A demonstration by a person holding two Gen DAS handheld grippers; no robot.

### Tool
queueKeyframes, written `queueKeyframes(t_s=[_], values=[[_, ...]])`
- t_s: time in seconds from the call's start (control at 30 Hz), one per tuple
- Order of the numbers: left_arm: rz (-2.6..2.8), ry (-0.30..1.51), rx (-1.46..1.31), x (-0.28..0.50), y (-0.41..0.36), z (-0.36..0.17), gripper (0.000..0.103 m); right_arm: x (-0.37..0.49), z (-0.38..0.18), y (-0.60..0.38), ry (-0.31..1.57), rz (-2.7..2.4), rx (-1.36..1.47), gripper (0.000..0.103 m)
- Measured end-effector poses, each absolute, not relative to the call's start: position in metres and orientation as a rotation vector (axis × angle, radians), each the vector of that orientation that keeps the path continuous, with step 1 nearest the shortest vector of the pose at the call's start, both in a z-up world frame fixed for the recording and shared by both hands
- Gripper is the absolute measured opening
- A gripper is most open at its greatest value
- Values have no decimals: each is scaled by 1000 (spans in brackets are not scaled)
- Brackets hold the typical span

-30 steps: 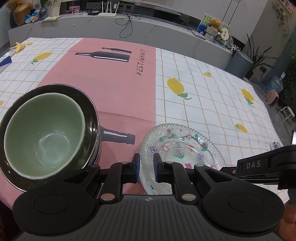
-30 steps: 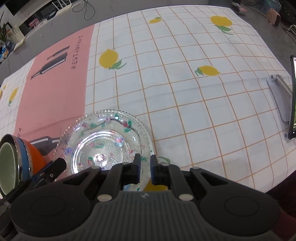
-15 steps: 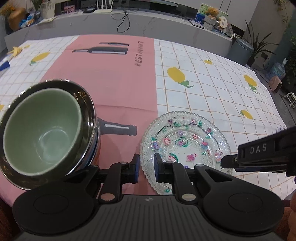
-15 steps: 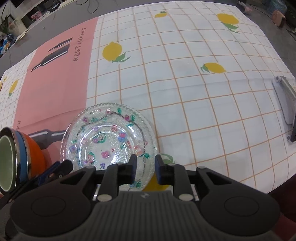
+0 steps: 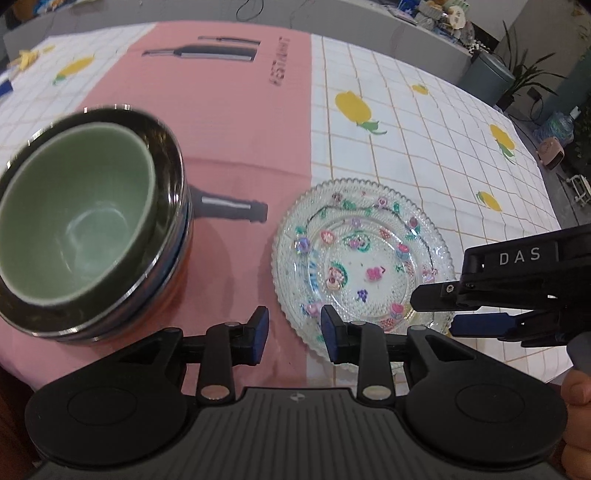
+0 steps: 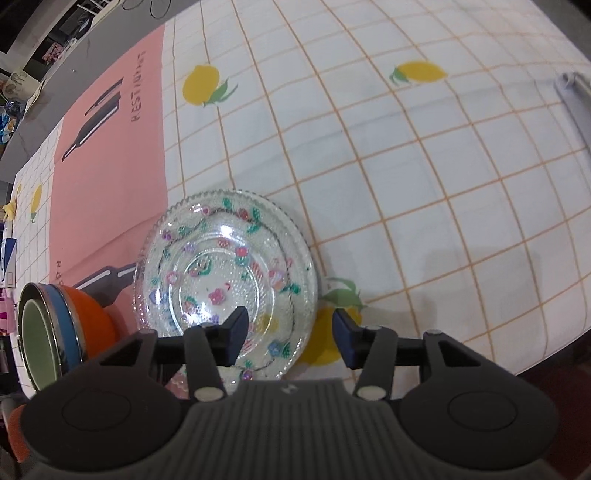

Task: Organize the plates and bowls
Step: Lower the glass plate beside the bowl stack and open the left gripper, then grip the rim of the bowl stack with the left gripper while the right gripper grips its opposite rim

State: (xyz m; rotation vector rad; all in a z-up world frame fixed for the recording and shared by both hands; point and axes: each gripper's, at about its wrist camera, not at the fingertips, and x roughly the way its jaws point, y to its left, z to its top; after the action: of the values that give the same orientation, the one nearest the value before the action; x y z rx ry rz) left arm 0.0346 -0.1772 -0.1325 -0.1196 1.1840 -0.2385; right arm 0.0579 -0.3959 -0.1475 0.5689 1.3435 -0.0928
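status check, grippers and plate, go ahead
Left gripper open, empty. Right gripper open at glass plate rim. Plate flat on tablecloth, bowl stack beside it.

A home dining area — tablecloth (image 5: pixel 424 122) printed "RESTAURANT", potted plant (image 5: pixel 524 79), cluttered counter (image 5: pixel 436 18) behind.

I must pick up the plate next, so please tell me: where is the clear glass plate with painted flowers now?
In both wrist views the clear glass plate with painted flowers lies flat on the tablecloth, just right of the stacked bowls.
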Motion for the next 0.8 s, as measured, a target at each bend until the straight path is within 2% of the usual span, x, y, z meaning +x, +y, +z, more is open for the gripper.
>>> queueKeyframes(t_s=[0.07,0.3,0.47,0.67,0.8], values=[[-258,1182,-130,34,-177,-132,25,60,-149,-393,1355,-71,563,49],[-248,1174,-127,36,-181,-132,21,66,-151,-376,1390,-59,457,41],[-255,1157,-114,39,-184,-129,14,68,-152,-383,1375,-74,486,38],[-261,1148,-102,39,-184,-128,15,66,-151,-386,1360,-56,517,43],[-285,1112,-70,34,-184,-120,25,56,-141,-389,1290,-75,517,50]])
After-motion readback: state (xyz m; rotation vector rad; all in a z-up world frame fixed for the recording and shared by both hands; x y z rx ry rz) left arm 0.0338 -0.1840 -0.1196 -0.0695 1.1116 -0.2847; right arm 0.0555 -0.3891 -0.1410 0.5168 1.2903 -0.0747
